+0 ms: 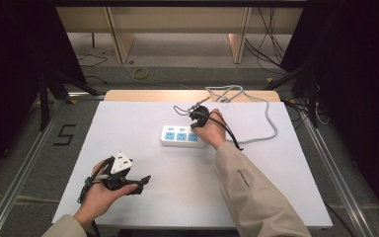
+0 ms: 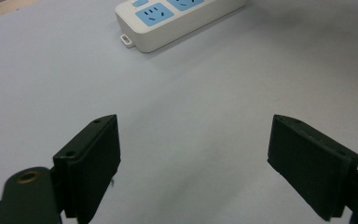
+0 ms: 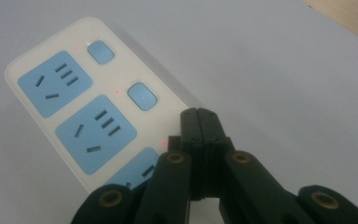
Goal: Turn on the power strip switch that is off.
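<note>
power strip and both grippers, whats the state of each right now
power strip: flat on the white table, nothing plugged into its three sockets, small red lights lit beside its switches
right gripper: shut, empty, tips over the strip by the third switch
left gripper: open, empty, held off to the side of the strip
grey cable: lying loose, running from the strip off the far table edge

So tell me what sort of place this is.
Probably a lab recording bay: a white-topped table with a power strip, dark curtains either side, and loose cables across the floor.
</note>
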Motion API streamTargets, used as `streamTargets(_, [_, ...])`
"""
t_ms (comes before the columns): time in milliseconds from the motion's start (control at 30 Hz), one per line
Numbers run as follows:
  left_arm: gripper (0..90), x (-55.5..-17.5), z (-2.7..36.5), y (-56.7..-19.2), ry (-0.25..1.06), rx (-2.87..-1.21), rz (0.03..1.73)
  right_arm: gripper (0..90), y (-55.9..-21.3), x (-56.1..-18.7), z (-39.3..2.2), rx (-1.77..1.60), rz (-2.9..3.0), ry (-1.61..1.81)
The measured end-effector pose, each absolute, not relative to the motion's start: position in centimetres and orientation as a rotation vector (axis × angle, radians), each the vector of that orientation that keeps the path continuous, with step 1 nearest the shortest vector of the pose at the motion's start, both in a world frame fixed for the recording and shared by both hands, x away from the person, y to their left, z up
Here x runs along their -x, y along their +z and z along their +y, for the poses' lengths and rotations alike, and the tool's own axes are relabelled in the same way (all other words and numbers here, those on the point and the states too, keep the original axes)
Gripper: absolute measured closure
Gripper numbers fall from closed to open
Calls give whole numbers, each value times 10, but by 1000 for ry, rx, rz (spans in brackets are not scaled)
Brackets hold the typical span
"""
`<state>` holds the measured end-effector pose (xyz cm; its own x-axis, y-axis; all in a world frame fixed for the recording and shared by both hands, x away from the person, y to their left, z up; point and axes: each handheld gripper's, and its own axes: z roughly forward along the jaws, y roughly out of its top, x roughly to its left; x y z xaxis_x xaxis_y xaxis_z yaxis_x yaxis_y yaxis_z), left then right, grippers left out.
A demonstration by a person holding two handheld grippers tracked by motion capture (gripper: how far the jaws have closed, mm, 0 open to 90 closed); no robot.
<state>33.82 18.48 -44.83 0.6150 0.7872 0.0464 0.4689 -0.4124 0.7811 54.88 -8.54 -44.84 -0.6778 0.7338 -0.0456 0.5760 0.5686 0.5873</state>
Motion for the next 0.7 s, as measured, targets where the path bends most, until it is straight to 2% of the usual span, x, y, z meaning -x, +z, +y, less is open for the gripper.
streamTargets(700, [167, -338, 183, -448, 529, -2085, 977, 900, -450, -548, -84, -1096, 2510, 784])
